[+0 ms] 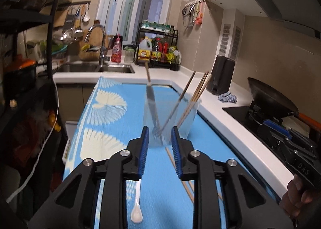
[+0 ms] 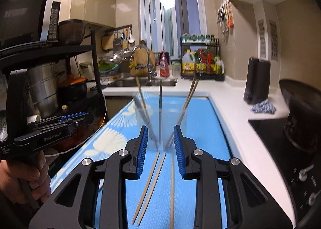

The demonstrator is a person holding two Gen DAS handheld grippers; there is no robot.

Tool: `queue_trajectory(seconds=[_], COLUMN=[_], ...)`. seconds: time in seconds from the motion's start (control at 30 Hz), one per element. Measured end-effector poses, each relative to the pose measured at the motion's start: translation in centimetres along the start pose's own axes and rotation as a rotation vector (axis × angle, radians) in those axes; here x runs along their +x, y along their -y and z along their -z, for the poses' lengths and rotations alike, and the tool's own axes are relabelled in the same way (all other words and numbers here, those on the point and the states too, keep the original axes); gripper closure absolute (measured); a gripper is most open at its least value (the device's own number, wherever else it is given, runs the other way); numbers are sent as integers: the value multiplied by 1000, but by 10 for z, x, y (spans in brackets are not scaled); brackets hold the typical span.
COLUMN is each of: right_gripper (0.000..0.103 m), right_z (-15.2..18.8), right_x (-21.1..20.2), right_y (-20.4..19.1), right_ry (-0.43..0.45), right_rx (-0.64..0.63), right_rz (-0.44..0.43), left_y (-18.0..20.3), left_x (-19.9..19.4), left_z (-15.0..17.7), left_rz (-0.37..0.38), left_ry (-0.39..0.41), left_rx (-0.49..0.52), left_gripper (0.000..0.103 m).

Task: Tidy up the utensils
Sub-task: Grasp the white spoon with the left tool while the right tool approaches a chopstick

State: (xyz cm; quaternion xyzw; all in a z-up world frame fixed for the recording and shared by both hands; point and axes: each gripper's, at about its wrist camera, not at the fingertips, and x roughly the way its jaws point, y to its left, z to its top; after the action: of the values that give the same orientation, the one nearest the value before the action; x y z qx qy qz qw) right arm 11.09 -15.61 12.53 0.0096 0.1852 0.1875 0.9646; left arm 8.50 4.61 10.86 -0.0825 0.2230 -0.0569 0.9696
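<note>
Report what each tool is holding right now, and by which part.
Nothing is held. The left tool and right tool are both open, fingers apart before the clear glass; loose chopsticks lie on the mat.

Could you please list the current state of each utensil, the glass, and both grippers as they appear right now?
Clear glass: upright on the blue mat, holding utensils.
Knife: standing in the glass.
Chopsticks in the glass: leaning against its rim.
Loose chopsticks: lying flat on the mat.
White spoon: lying flat on the mat.
Left gripper: open, empty.
Right gripper: open, empty.
</note>
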Motion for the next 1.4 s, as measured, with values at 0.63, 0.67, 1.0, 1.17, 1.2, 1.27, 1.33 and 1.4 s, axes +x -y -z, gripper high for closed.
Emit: queue_trajectory(seconds=[0.63, 0.67, 1.0, 1.17, 1.2, 1.27, 1.33, 1.4], right_gripper=[86, 86, 86, 86, 86, 86, 86, 86], right_z=[150, 152, 157, 156, 156, 157, 157, 157], right_x=[50, 50, 56, 56, 56, 56, 56, 56], right_y=[17, 18, 18, 17, 17, 17, 16, 16], right_ry=[-236, -237, -254, -253, -253, -252, -251, -250], right_rx=[125, 132, 118, 114, 115, 117, 118, 116], right_rz=[98, 102, 106, 112, 110, 108, 109, 109], left_y=[-33, -35, -53, -54, -52, -45, -42, -38], left_x=[25, 25, 36, 45, 45, 45, 44, 42], left_z=[103, 105, 118, 124, 125, 126, 127, 129], left_rz=[-142, -144, -136, -119, -120, -142, -143, -152], left_ry=[-149, -153, -212, -251, -243, -240, -230, -219], left_rx=[-132, -144, -225, -237, -225, -178, -167, -150], left_gripper=[86, 86, 86, 85, 85, 85, 85, 85])
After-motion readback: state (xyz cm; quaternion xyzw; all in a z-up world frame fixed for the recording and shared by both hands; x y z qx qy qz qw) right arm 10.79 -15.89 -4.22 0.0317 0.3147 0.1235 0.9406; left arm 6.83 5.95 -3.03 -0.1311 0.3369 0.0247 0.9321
